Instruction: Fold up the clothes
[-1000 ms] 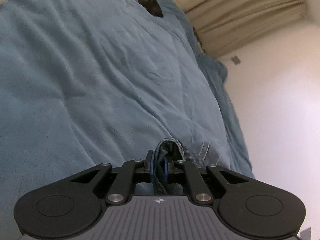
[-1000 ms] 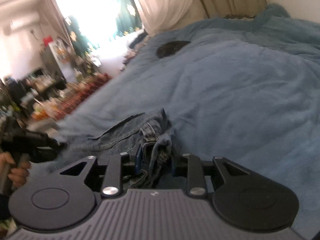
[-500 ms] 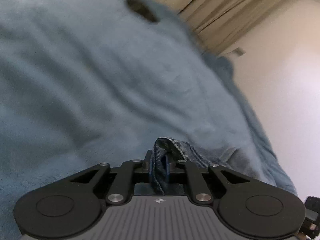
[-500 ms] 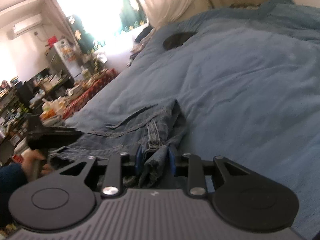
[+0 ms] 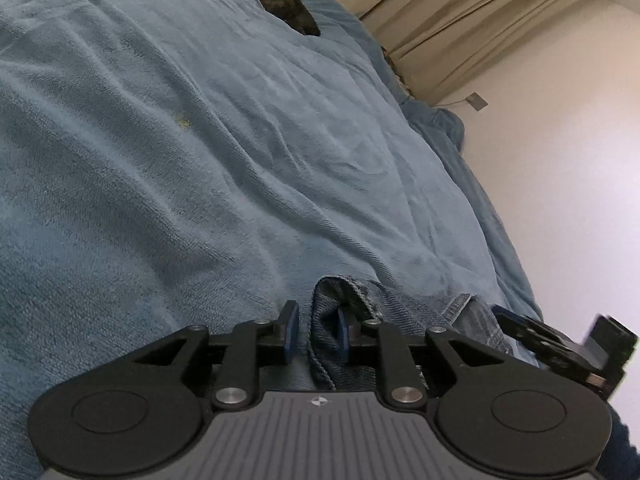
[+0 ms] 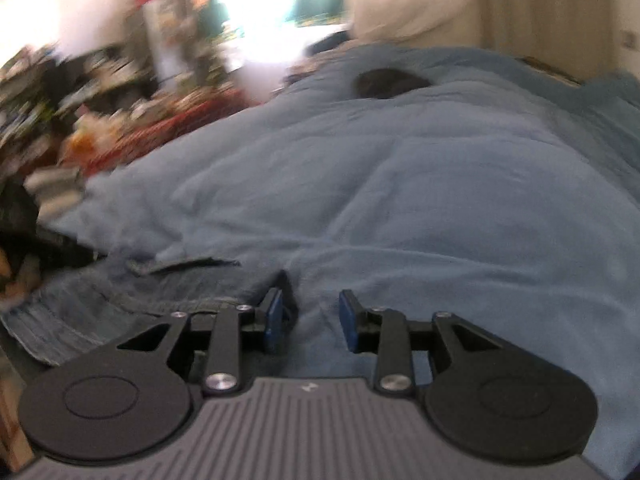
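Note:
A pair of blue denim jeans (image 5: 404, 312) lies on the blue blanket (image 5: 200, 160). In the left wrist view my left gripper (image 5: 316, 332) is open; a fold of the denim hem stands between its jaws, against the right pad. In the right wrist view my right gripper (image 6: 310, 320) is open and empty, just right of the jeans (image 6: 132, 292), which lie flat at the lower left on the blanket (image 6: 400, 200). The right gripper's body shows at the left view's right edge (image 5: 560, 348).
A dark object (image 5: 288, 8) lies on the blanket's far end, also in the right wrist view (image 6: 390, 82). Beige curtains (image 5: 460, 28) and a white wall (image 5: 560, 160) stand beyond the bed. Cluttered shelves (image 6: 100, 92) stand left of the bed.
Both grippers have opened and let go of the jeans. The right gripper has pulled off the cloth, which now lies flat to its left. The left jaws have parted around the hem.

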The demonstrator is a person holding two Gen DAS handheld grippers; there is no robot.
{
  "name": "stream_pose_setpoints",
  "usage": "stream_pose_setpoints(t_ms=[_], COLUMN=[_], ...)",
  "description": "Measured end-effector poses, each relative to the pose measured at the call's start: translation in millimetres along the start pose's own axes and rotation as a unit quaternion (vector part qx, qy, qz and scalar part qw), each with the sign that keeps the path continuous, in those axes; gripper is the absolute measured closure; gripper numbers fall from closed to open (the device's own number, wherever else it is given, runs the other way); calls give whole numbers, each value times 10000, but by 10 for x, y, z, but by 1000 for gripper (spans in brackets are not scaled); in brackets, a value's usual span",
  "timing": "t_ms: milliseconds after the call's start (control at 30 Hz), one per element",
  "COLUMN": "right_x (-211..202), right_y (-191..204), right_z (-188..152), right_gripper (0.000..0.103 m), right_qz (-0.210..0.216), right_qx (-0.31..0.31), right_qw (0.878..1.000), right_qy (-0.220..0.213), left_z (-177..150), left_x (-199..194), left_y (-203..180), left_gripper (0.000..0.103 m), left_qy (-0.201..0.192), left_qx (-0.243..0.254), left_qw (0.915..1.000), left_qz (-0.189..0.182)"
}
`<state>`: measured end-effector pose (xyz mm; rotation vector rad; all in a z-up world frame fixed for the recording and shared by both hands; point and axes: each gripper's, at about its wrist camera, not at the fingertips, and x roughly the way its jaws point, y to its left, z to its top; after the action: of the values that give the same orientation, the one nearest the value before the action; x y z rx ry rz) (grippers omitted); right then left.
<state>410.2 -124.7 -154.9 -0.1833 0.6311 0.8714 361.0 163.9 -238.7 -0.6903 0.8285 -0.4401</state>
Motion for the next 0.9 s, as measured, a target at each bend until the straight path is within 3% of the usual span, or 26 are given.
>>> stream_pose_setpoints(t_ms=[67, 167, 200, 267, 433, 533, 733, 800, 833, 900], right_x=[192, 418, 490, 500, 467, 392, 227, 146, 78, -8], right_y=[-53, -87, -96, -96, -173, -194, -224, -241, -256, -217], right_z=[94, 110, 110, 71, -79, -80, -56, -32, -2, 65], right_gripper=[68, 70, 74, 100, 101, 100, 98, 97, 94, 94], right_qz=[0, 237, 327, 486, 416, 258, -61, -167, -218, -226], right_qx=[-422, -556, -579, -536, -30, 78, 218, 364, 540, 783], right_qw=[9990, 9979, 9975, 9971, 9991, 9996, 9997, 9992, 9981, 9962], right_qy=[148, 228, 248, 232, 67, 35, -6, -80, -181, -316], left_z=[21, 37, 45, 45, 8, -20, 110, 183, 219, 267], left_x=[19, 49, 65, 77, 14, 35, -507, -530, -532, -403], left_y=[-5, -11, -16, -41, -36, 99, 131, 12, -52, -230], left_gripper=[85, 85, 85, 92, 93, 92, 94, 94, 92, 65], left_qy=[0, -4, -5, -10, -184, -40, -696, -661, -636, -503], left_qx=[25, 56, 73, 122, 14, -253, -424, -257, -167, 99], left_qw=[10000, 10000, 10000, 9999, 9998, 9996, 9966, 9975, 9978, 9987], left_qz=[-17, -41, -19, -11, -77, -70, 69, -5, -34, 12])
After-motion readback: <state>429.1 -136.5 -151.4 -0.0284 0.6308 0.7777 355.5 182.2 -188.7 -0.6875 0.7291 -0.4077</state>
